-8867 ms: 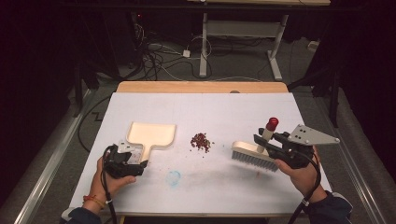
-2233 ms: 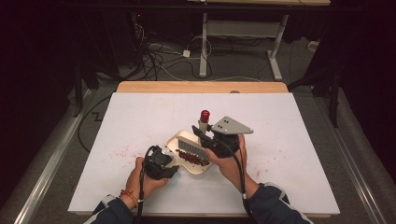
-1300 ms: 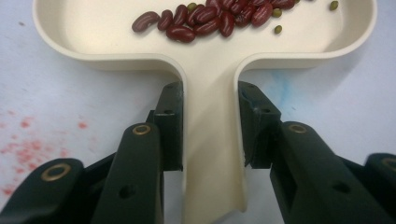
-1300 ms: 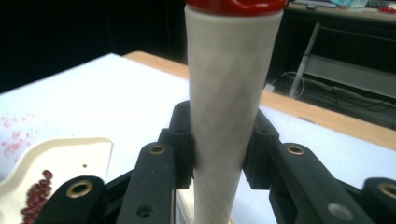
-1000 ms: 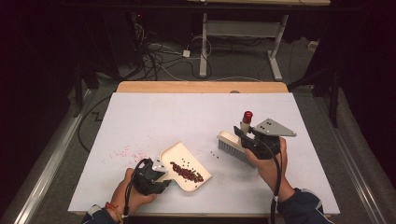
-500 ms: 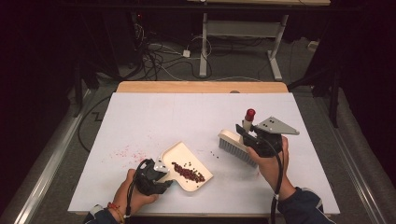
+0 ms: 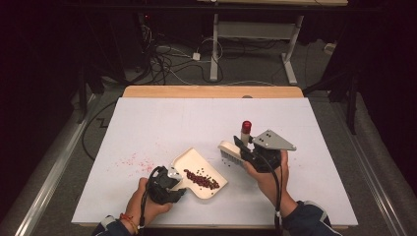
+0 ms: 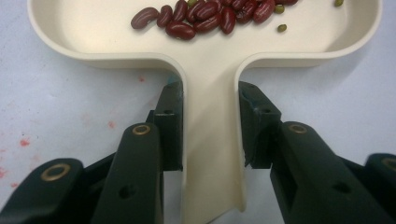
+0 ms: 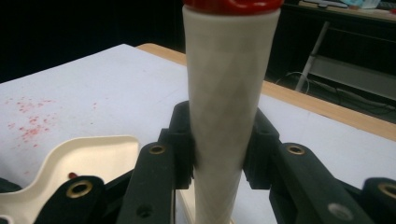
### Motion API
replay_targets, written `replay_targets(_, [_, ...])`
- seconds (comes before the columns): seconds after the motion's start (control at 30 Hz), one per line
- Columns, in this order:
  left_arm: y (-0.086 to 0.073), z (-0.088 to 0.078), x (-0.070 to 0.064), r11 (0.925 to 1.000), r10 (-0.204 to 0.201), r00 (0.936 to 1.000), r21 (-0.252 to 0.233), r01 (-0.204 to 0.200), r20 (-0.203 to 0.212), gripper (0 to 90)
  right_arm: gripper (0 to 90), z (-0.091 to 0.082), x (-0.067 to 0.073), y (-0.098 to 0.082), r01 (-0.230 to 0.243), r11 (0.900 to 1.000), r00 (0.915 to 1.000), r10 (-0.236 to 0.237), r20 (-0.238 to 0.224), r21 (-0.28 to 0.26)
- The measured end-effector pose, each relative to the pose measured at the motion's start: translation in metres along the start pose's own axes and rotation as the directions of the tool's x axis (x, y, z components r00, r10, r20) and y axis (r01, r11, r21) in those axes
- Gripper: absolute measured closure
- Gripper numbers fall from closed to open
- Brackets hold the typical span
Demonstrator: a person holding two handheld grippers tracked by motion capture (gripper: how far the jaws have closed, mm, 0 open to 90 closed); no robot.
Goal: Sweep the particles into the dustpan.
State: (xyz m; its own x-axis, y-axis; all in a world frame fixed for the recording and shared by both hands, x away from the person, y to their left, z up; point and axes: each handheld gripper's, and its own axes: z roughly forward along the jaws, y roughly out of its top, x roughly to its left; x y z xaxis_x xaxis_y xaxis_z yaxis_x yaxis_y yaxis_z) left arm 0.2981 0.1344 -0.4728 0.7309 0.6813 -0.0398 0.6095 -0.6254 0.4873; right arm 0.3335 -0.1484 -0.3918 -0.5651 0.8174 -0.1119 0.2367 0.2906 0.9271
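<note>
A cream dustpan (image 7: pixel 199 172) lies on the white table near its front edge, with a heap of red beans (image 7: pixel 201 179) in its tray. My left gripper (image 7: pixel 173 184) is shut on the dustpan's handle (image 8: pixel 212 154), which runs between both jaws, and the red beans (image 8: pixel 205 14) lie at the pan's back wall. My right gripper (image 7: pixel 242 147) is shut on the handle (image 9: pixel 226 93) of a cream brush with a red cap (image 7: pixel 246 126). The brush head (image 7: pixel 231 153) stands bristles down on the table, just right of the dustpan.
Faint red stains (image 7: pixel 132 162) mark the white table cover (image 7: pixel 196 118) left of the dustpan. A wooden table edge (image 7: pixel 211 91) runs along the far side. Cables (image 7: pixel 172 59) and a desk frame (image 7: pixel 255 34) lie on the dark floor beyond.
My right gripper has carried the brush left, closer to the dustpan's right edge. The left gripper and dustpan have stayed where they were.
</note>
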Motion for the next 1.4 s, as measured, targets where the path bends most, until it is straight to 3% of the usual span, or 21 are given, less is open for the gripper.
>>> replay_targets(0.17, [0.008, 0.002, -0.001, 0.9998, 0.01, 0.9998, 0.019, -0.01, -0.015, 63.9, 69.7, 0.002, 0.013, 0.001, 0.02, 1.0, 0.9998, -0.02, -0.008, 0.0])
replay_targets(0.27, [0.012, 0.002, -0.001, 0.999, 0.026, 0.9993, 0.039, -0.025, -0.027, 63.9, 69.7, 0.002, 0.014, 0.001, 0.021, 1.0, 0.9998, -0.021, -0.003, -0.002])
replay_targets(0.5, [0.019, 0.006, -0.001, 0.9991, 0.019, 0.9994, 0.038, -0.018, -0.031, 63.9, 69.6, -0.002, 0.016, -0.001, -0.004, 1.0, 0.9999, 0.004, -0.016, -0.003])
replay_targets(0.73, [0.024, 0.01, -0.001, 0.9995, 0.006, 0.9995, 0.031, -0.005, -0.032, 63.9, 69.6, -0.006, 0.026, 0.0, -0.002, 1.0, 0.9971, 0.001, -0.077, -0.007])
replay_targets(0.97, [0.024, 0.01, 0.001, 0.9997, 0.001, 0.9997, 0.025, 0.0, -0.024, 63.9, 69.9, -0.012, 0.028, 0.004, -0.013, 0.999, 0.9906, 0.009, -0.137, -0.032])
replay_targets(1.17, [0.023, 0.009, 0.002, 0.9998, 0.003, 0.9999, 0.022, -0.002, -0.017, 63.9, 69.8, -0.022, 0.016, 0.013, -0.023, 0.996, 0.9933, 0.014, -0.115, -0.08])
replay_targets(1.23, [0.023, 0.008, 0.003, 0.9996, 0.007, 0.9999, 0.026, -0.007, -0.015, 64.0, 69.8, -0.023, 0.009, 0.014, -0.003, 0.997, 0.9957, -0.005, -0.093, -0.08])
replay_targets(1.4, [0.021, 0.005, 0.004, 0.9995, 0.013, 0.9998, 0.03, -0.012, -0.017, 64.0, 69.8, -0.016, -0.003, 0.005, 0.051, 0.997, 0.9987, -0.05, 0.01, -0.057])
